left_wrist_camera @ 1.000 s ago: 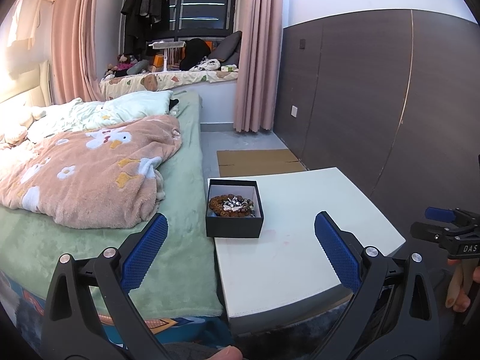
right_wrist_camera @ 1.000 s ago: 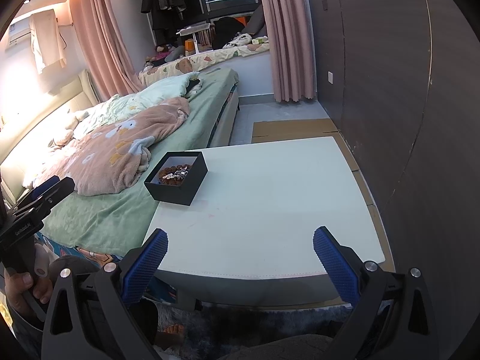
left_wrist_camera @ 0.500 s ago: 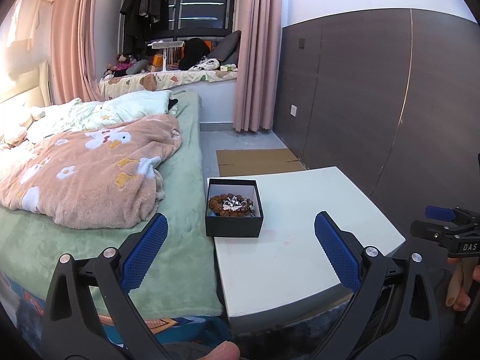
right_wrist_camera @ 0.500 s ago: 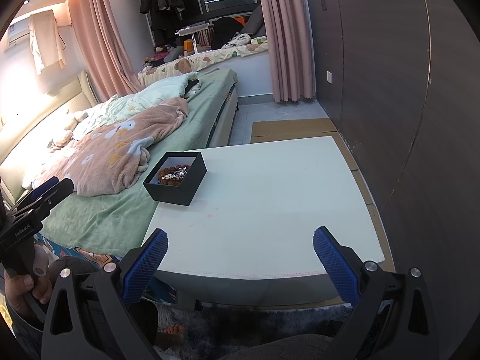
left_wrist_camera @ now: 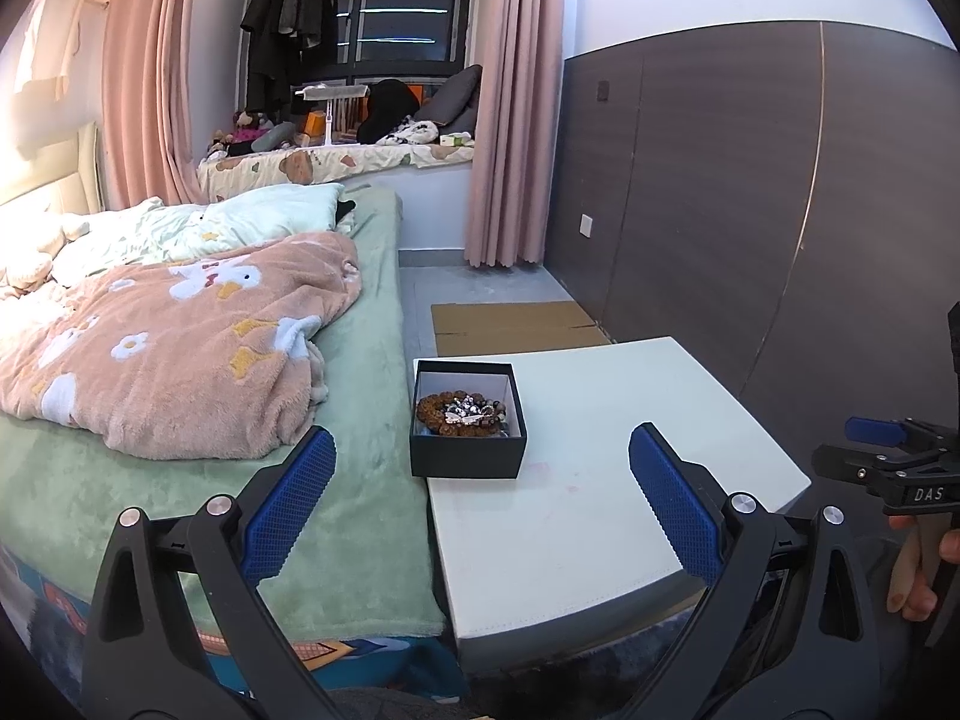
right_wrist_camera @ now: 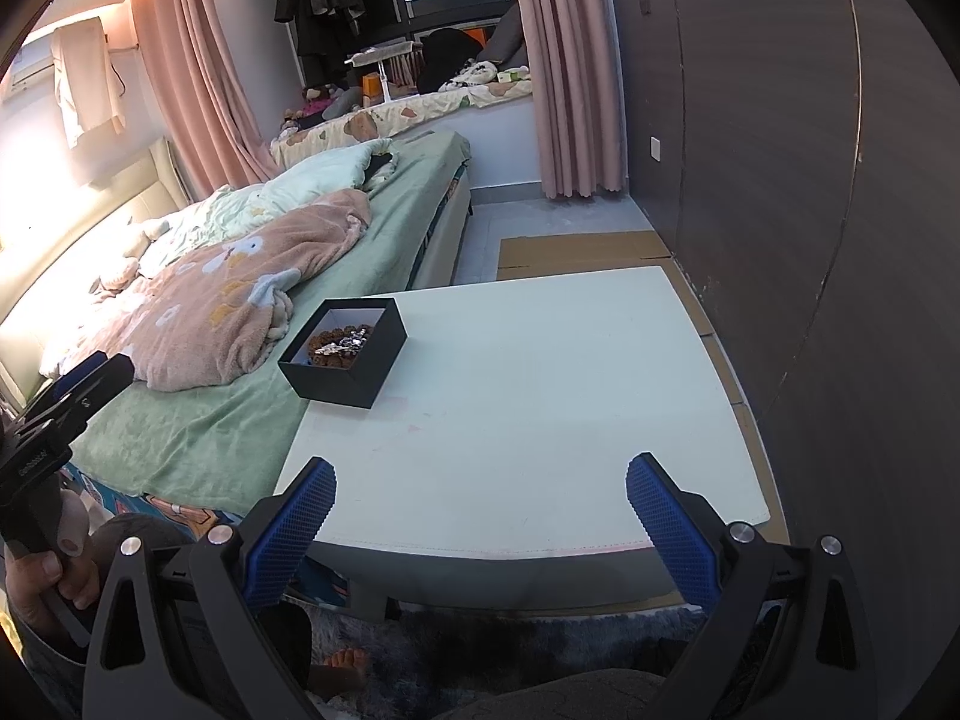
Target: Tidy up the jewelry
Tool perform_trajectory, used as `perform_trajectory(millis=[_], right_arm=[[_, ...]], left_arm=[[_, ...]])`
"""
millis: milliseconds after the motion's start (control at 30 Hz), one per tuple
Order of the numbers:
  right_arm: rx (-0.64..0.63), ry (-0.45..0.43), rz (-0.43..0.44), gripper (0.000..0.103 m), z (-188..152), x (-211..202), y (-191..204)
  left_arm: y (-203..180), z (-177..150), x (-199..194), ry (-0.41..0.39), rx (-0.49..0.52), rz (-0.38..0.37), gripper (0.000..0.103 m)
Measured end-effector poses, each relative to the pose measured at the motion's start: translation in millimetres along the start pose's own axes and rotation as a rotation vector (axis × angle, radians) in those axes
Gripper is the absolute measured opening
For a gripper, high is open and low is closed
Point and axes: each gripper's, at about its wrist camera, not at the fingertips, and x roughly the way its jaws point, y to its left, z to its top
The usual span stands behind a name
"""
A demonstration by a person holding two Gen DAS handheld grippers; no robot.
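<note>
A small black open box (left_wrist_camera: 467, 447) stands at the left far corner of the white table (left_wrist_camera: 600, 516). It holds a brown bead bracelet (left_wrist_camera: 433, 408) and silver jewelry (left_wrist_camera: 471, 411). The box also shows in the right wrist view (right_wrist_camera: 345, 360), with the jewelry (right_wrist_camera: 339, 343) inside. My left gripper (left_wrist_camera: 480, 492) is open and empty, held back from the table's near edge, short of the box. My right gripper (right_wrist_camera: 480, 510) is open and empty over the table's near edge (right_wrist_camera: 522, 540).
A bed with a green sheet (left_wrist_camera: 360, 480) and a pink blanket (left_wrist_camera: 180, 348) lies against the table's left side. A dark panelled wall (left_wrist_camera: 750, 210) runs along the right. Flat cardboard (left_wrist_camera: 516, 324) lies on the floor beyond the table.
Both grippers have stayed open and almost still; the views shift only slightly.
</note>
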Motion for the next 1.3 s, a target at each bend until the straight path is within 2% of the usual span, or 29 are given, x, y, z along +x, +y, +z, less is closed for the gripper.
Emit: perform_trajectory(millis=[300, 467, 600, 700, 1000, 1133, 1300], right_arm=[[0.016, 0.023, -0.015, 0.095, -2.9, 14.4, -5.1], [0.036, 0.067, -0.013, 0.095, -3.2, 35.3, -12.1], [0.046, 0.099, -0.045, 0.095, -4.2, 59.7, -19.0], [0.065, 0.121, -0.015, 0.095, 2.0, 79.0, -16.2], [-0.051, 0.140, 0.062, 0.095, 52.5, 140.8, 55.3], [-0.080, 0.164, 0.130, 0.095, 73.1, 169.5, 90.7], [-0.090, 0.208, 0.128, 0.088, 79.3, 202.0, 113.0]], left_arm=[[4.5, -6.3, 17.0, 0.020, -0.001, 0.023, 0.098], [16.6, -19.1, 49.9, 0.068, 0.011, 0.089, 0.098], [25.7, -23.1, 64.2, 0.092, 0.011, 0.095, 0.098], [34.4, -28.3, 79.6, 0.117, 0.002, 0.116, 0.098], [66.6, -32.6, 106.4, 0.202, -0.101, 0.132, 0.098], [77.2, -34.2, 107.0, 0.208, -0.140, 0.143, 0.098], [84.7, -34.0, 105.6, 0.208, -0.142, 0.188, 0.098]])
